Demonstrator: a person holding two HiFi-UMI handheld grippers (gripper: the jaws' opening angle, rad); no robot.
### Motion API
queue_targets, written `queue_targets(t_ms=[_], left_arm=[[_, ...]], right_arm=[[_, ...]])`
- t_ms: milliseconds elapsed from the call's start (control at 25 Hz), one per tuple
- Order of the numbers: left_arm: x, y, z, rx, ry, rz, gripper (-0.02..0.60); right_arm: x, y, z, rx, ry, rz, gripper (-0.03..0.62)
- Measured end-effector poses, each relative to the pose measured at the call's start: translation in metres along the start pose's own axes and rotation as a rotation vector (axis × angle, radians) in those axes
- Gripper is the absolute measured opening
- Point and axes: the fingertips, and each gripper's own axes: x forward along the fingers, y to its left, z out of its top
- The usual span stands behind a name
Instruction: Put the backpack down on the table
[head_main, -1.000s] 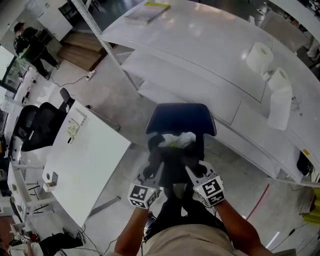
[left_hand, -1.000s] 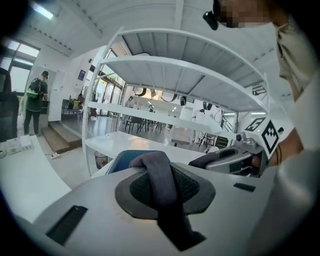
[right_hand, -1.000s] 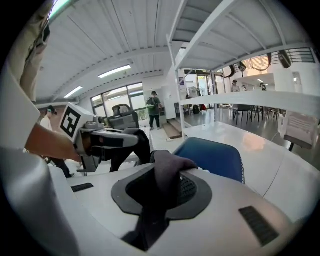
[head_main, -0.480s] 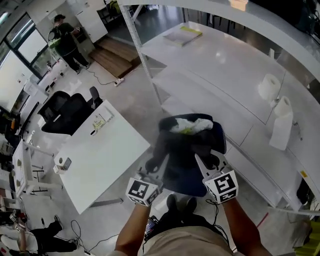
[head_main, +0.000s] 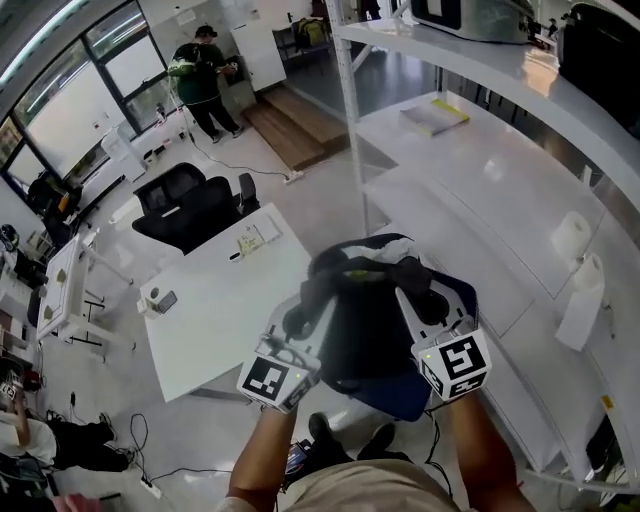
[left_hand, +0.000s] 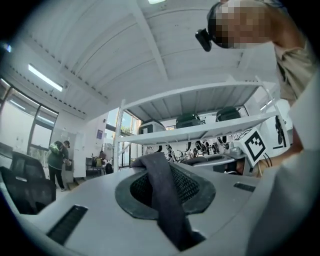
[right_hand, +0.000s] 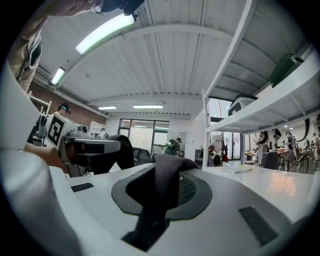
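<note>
A dark navy backpack (head_main: 372, 335) hangs in the air in the head view, open at the top with something pale inside. My left gripper (head_main: 300, 325) is shut on its left shoulder strap (left_hand: 162, 197), which runs across the jaw pad in the left gripper view. On the other side, my right gripper (head_main: 415, 305) is shut on the right strap (right_hand: 162, 187), which drapes over its pad. Both grippers point level and hold the pack between them. A white table (head_main: 215, 305) stands below, to the left of the backpack.
White shelving (head_main: 480, 190) runs along the right, with a book (head_main: 435, 115) and paper rolls (head_main: 572, 235) on it. Black office chairs (head_main: 190, 205) stand behind the white table. A person (head_main: 205, 75) stands far back by the windows. Cables lie on the floor.
Both grippers have risen together with the backpack, which now hangs higher and nearer the head camera. The head view has tipped up and shows more of the room.
</note>
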Motion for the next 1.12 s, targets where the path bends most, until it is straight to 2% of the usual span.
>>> queue_targets(t_ms=[200, 360, 680, 920, 1120], left_arm=[[-0.063, 0.041, 0.038, 0.032, -0.066, 0.099, 0.067], [-0.12, 0.085, 0.052, 0.092, -0.059, 0.2, 0.067], [-0.237, 0.184, 0.077, 0.116, -0.066, 0.386, 0.067], [-0.307, 0.261, 0.079, 0.127, -0.06, 0.486, 0.067], [-0.354, 0.32, 0.056, 0.101, -0.021, 0.55, 0.067]], right_arm=[[0.034, 0.067, 0.034, -0.019, -0.053, 0.13, 0.078], [0.069, 0.128, 0.055, -0.028, -0.08, 0.219, 0.078], [0.154, 0.261, 0.092, -0.057, -0.12, 0.397, 0.077], [0.222, 0.348, 0.1, -0.039, -0.103, 0.496, 0.077], [0.273, 0.408, 0.082, 0.0, -0.07, 0.554, 0.077]])
